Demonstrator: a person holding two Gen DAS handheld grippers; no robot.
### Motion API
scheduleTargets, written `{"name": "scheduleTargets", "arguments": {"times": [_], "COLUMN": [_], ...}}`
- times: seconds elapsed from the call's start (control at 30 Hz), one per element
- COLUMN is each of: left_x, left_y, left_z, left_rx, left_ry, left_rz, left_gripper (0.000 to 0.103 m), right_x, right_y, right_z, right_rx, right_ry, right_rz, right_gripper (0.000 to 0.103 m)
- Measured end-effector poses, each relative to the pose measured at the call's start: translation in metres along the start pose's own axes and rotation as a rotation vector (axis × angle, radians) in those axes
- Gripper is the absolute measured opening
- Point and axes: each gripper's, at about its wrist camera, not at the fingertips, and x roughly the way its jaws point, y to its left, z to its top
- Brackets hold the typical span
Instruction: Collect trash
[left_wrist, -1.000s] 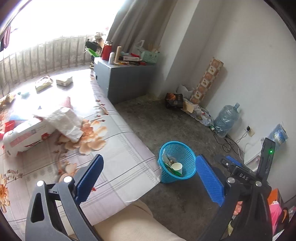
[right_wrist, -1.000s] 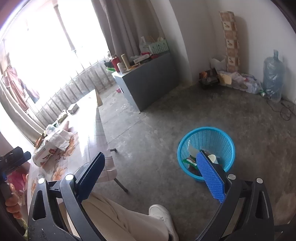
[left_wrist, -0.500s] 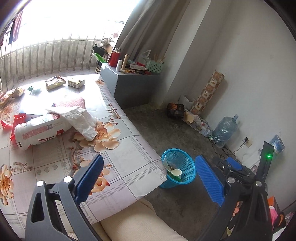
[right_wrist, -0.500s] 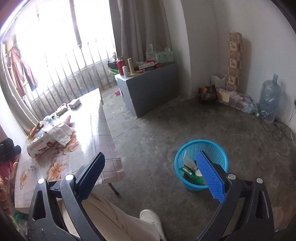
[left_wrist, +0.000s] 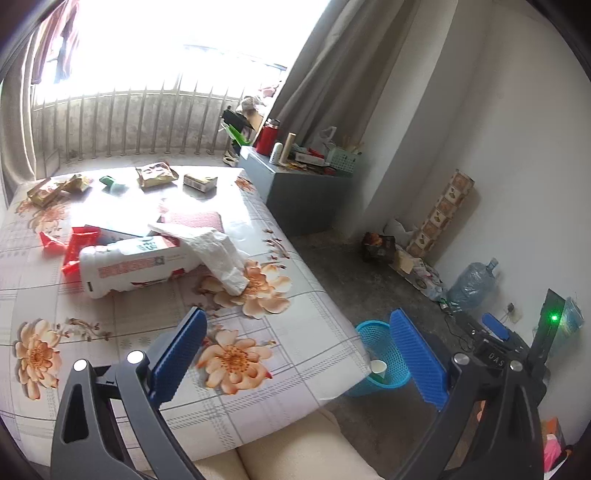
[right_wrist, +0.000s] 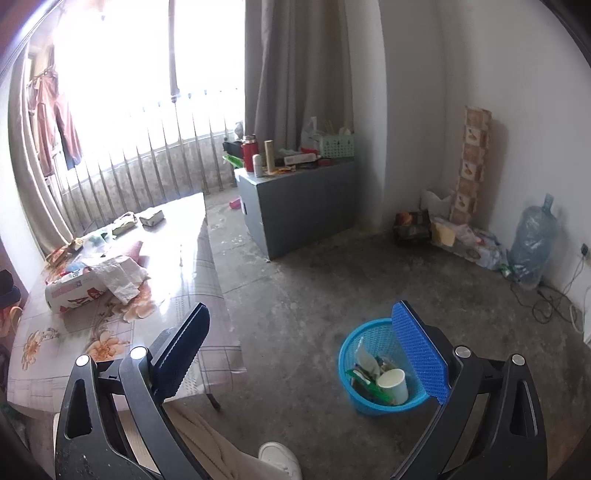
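**Both grippers apart over littered tabletop, basket on floor**

Tabletop with floral-print cloth (left_wrist: 258, 354) carries the trash. Far left corner: crumpled yellow-brown snack wrappers (left_wrist: 55, 188). Left edge, mid-way: red plastic wrapper (left_wrist: 75, 247). Just right of it, a white cylindrical pack with red print (left_wrist: 136, 267) lies on its side; crumpled white paper bag (left_wrist: 221, 254) rests against its right end. Far edge: tan snack packet (left_wrist: 155, 175), small printed carton (left_wrist: 199, 181). Left gripper (left_wrist: 295, 363) hovers above near edge, fingers wide apart, nothing held. Blue mesh plastic waste basket (right_wrist: 373, 369) stands on concrete floor beyond the right edge, holding a white paper cup (right_wrist: 393, 382) and wrappers. Right gripper (right_wrist: 312, 356) above floor, fingers apart, nothing held.
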Motion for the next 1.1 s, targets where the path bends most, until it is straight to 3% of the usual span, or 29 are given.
{"name": "scheduleTargets", "arguments": {"times": [0.17, 0.27, 0.53, 0.9, 1.0, 1.1], "left_x": [-0.009, -0.010, -0.010, 0.006, 0.023, 0.058], "left_y": [0.031, 0.052, 0.111, 0.200, 0.233, 0.265], "left_z": [-0.006, -0.006, 0.007, 0.040, 0.048, 0.057], "left_rx": [-0.040, -0.062, -0.165, -0.302, -0.337, -0.334], "left_ry": [-0.025, -0.024, -0.052, -0.094, -0.049, 0.069], "left_rz": [0.057, 0.093, 0.147, 0.232, 0.256, 0.303], "left_gripper": [0.097, 0.097, 0.097, 0.097, 0.097, 0.092], "right_x": [0.021, 0.037, 0.069, 0.134, 0.155, 0.168], "right_y": [0.018, 0.035, 0.095, 0.193, 0.212, 0.227], "right_z": [0.007, 0.011, 0.024, 0.032, 0.031, 0.029], "right_rx": [0.021, 0.027, -0.054, -0.248, -0.282, -0.324], "right_ry": [0.066, 0.126, 0.174, 0.264, 0.313, 0.338], "right_rz": [0.186, 0.250, 0.407, 0.600, 0.623, 0.631], "right_gripper": [0.095, 0.095, 0.094, 0.073, 0.065, 0.060]}}
